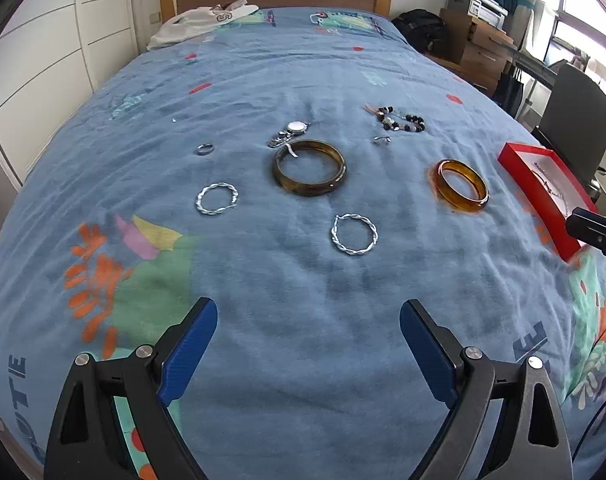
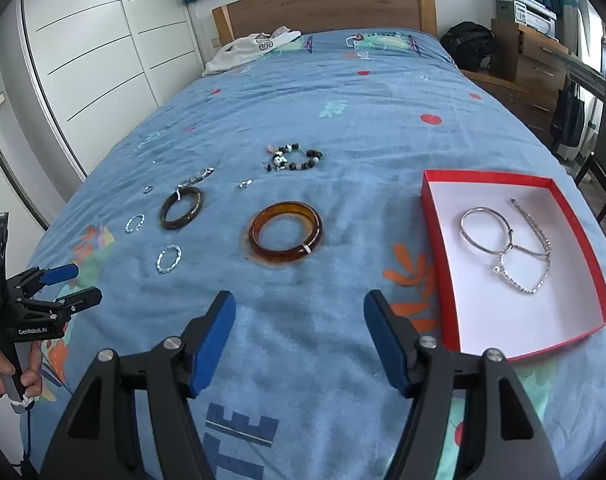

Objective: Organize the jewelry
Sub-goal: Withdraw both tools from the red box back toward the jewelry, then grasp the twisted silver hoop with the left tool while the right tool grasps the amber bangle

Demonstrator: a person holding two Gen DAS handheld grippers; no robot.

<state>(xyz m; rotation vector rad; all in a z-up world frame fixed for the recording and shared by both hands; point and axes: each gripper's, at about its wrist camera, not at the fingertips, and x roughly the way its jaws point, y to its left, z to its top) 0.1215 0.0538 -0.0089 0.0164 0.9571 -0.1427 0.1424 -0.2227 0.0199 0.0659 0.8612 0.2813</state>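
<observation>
Jewelry lies on a blue bedspread (image 1: pixel 303 80). A dark brown bangle (image 1: pixel 309 168) lies mid-bed, an amber bangle (image 1: pixel 461 186) to its right, also in the right wrist view (image 2: pixel 286 234). Two twisted silver hoops (image 1: pixel 217 198) (image 1: pixel 354 234), a watch (image 1: pixel 291 131), a small ring (image 1: pixel 204 149) and a beaded bracelet (image 1: pixel 401 119) lie around them. A red box (image 2: pixel 435 216) holds a silver bangle (image 2: pixel 486 230) and a chain (image 2: pixel 537 256). My left gripper (image 1: pixel 309 320) is open and empty, short of the hoops. My right gripper (image 2: pixel 299 312) is open and empty, short of the amber bangle.
A wooden headboard (image 2: pixel 327 4) and white clothing (image 2: pixel 249 50) are at the far end. White wardrobes (image 2: pixel 95 52) stand left. A black bag (image 2: pixel 471 44), wooden drawers (image 2: pixel 531 56) and a chair (image 1: pixel 575 116) stand right of the bed.
</observation>
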